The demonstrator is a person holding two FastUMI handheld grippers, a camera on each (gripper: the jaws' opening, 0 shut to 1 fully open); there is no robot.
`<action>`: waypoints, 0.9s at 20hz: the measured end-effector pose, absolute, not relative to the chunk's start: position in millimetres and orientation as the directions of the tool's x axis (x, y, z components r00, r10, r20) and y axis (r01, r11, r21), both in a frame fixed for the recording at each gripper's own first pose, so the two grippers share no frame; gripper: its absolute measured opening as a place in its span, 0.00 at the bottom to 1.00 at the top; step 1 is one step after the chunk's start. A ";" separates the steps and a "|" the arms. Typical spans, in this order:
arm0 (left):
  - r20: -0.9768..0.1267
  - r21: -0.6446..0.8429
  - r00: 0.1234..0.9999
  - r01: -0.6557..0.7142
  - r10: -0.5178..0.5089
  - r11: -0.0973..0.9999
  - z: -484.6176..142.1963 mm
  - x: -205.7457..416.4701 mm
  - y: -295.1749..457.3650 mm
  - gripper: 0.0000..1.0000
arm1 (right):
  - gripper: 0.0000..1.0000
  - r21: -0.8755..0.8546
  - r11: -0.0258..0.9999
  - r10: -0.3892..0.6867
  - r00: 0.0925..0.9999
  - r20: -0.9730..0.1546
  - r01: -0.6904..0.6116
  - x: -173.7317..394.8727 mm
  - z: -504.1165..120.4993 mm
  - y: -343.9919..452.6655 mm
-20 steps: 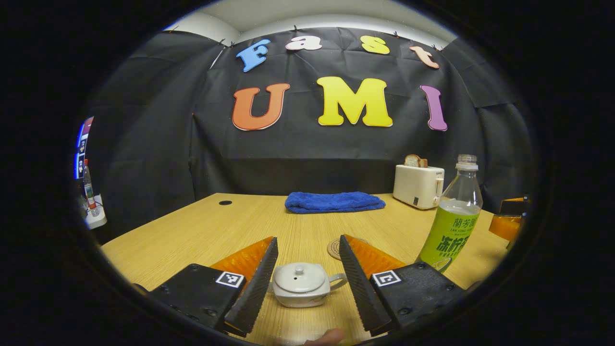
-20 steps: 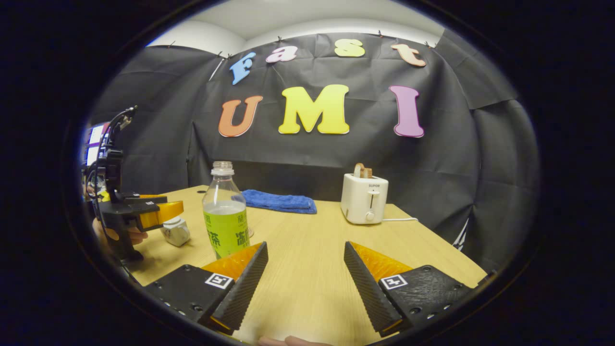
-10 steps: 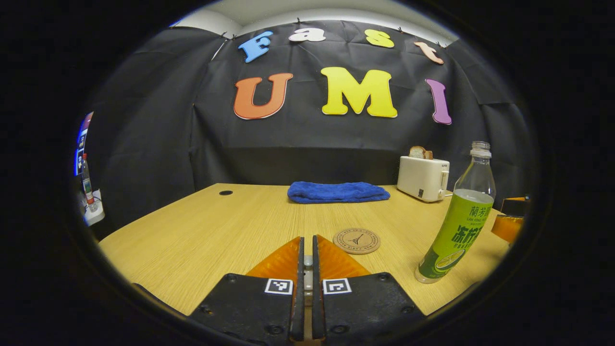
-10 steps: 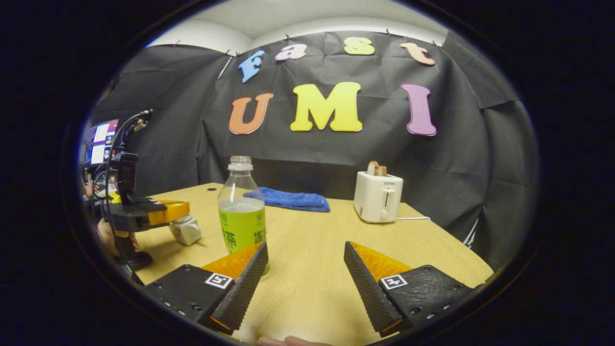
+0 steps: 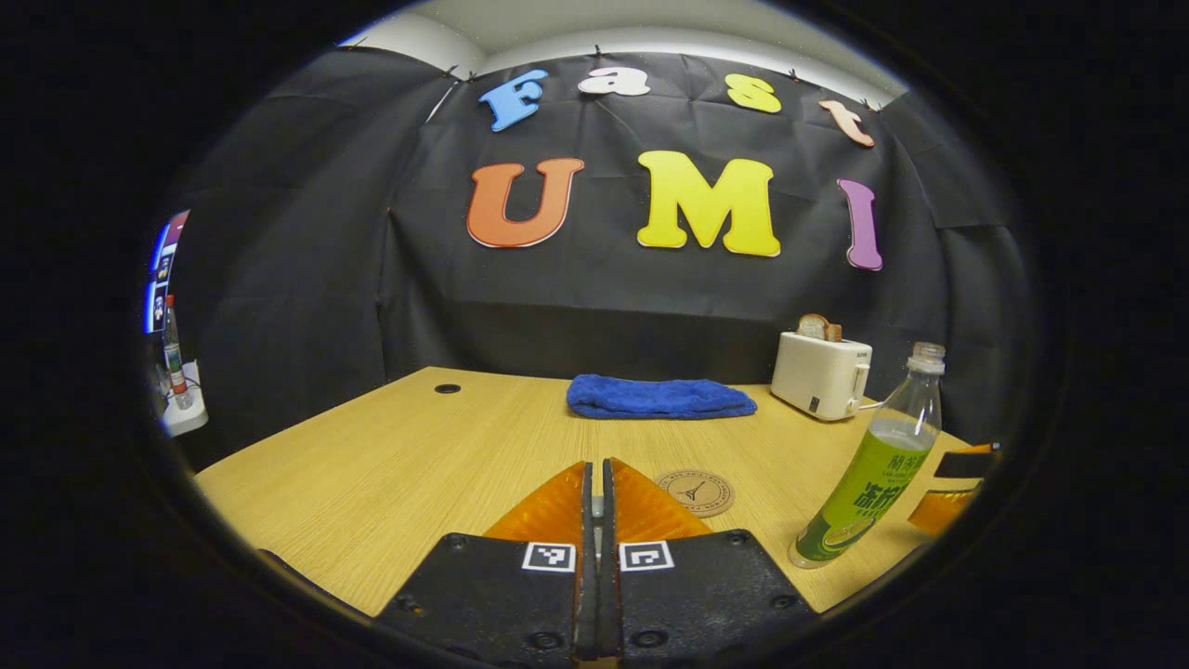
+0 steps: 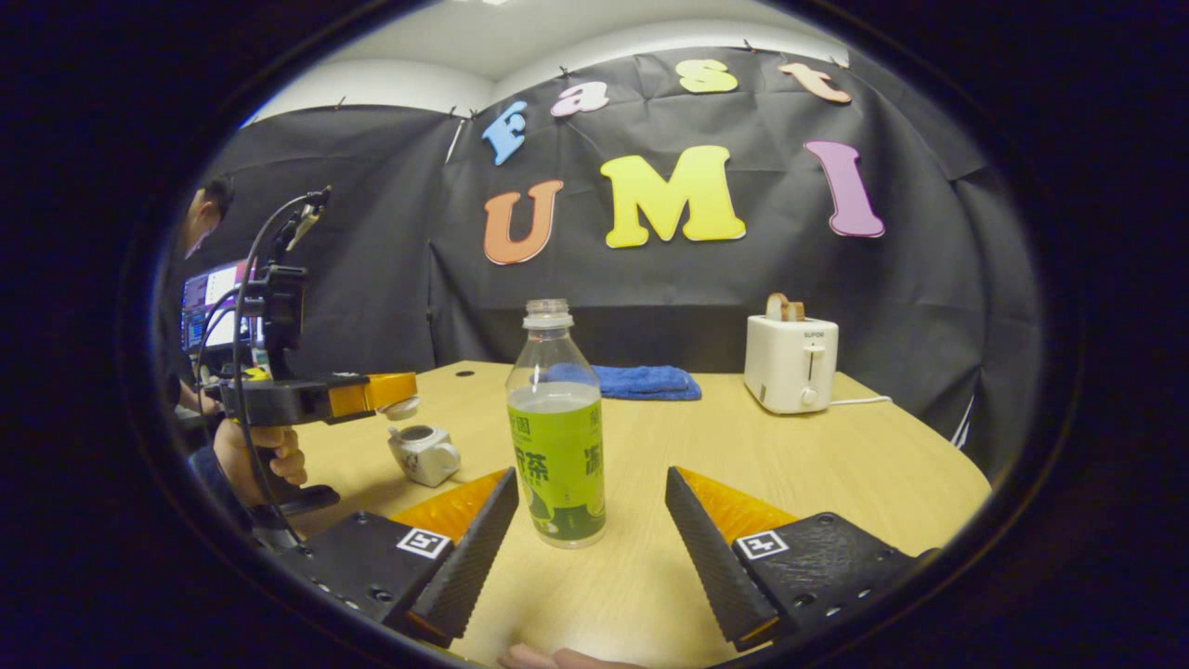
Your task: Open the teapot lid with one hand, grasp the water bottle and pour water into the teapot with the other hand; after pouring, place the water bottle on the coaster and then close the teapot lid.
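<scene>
Left gripper view: left gripper closed, fingers nearly together over the wooden table, a sliver of something pale showing in the narrow gap. Round cork coaster lying flat just beyond the fingertips, bare. Water bottle upright right of the coaster, uncapped, green label, liquid up to about the shoulder. Part of the right gripper near the bottle at the right edge. Folded blue towel at the far middle of the table; white toaster with bread in its slots at the far right.

Right gripper view: right gripper wide open, fingers spread low over the table, touching nothing. Water bottle standing upright just ahead, between the lines of the two fingers, apart from both. White teapot on the table to the left, mouth open. Left gripper raised above and left of the teapot, held by a hand, clamped on the teapot lid, clear of the pot. Blue towel behind the bottle; toaster far right.
</scene>
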State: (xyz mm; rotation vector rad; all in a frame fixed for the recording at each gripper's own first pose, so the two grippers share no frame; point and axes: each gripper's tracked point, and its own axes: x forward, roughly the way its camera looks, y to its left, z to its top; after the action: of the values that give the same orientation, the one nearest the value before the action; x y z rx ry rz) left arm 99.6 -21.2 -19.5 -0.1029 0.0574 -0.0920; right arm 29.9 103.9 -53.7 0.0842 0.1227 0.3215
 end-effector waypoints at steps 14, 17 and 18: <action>-0.041 -0.106 0.994 0.095 -0.100 0.990 5.8 51.2 1.5 0.03 | 0.97 0.098 0.946 0.322 0.933 -0.160 -0.310 66.0 -66.3 153.1; -0.035 -0.084 0.994 0.104 -0.107 0.991 5.2 45.8 2.3 0.03 | 0.93 0.064 0.950 0.312 0.938 -0.151 -0.306 67.0 -65.8 154.9; -0.031 -0.085 0.993 0.111 -0.114 0.990 6.2 43.0 0.8 0.03 | 0.93 0.059 0.952 0.305 0.939 -0.157 -0.299 68.0 -68.6 154.8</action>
State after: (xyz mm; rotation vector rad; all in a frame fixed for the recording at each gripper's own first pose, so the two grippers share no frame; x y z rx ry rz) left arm 43.0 0.8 6.2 -0.0829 0.0361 -0.1125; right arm 68.0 154.8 -68.6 0.0344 0.1658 0.3086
